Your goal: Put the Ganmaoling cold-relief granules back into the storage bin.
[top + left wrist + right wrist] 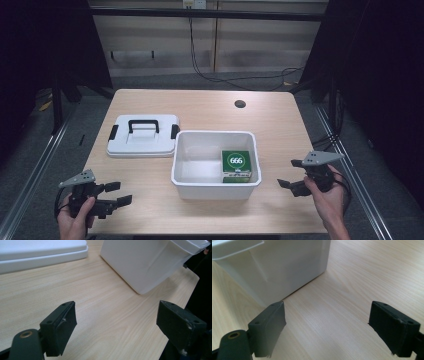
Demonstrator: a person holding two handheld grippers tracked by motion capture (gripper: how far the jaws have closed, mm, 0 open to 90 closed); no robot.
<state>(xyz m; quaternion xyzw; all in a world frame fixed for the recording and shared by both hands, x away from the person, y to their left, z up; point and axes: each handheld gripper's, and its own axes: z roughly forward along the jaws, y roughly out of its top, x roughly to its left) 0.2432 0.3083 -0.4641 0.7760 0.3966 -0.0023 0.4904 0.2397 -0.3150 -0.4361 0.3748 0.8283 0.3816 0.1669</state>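
A white open bin [216, 137] stands mid-table, holding a green box marked 666 [236, 164] at its right side. Its white lid with black handle and clips [143, 134] lies flat to the bin's left. My left gripper [120, 193] is held open low over the table's front left corner, nothing between its jaws; its view shows the bin wall [145, 262] and the lid edge [42, 255] ahead. My right gripper [290, 174] is open at the front right, jaws pointing toward the bin [277, 267], a short gap away.
The wooden table [205, 107] has a round cable hole [240, 104] at the back right. Metal rails run along both sides of the table on the floor. Cables hang by the back wall.
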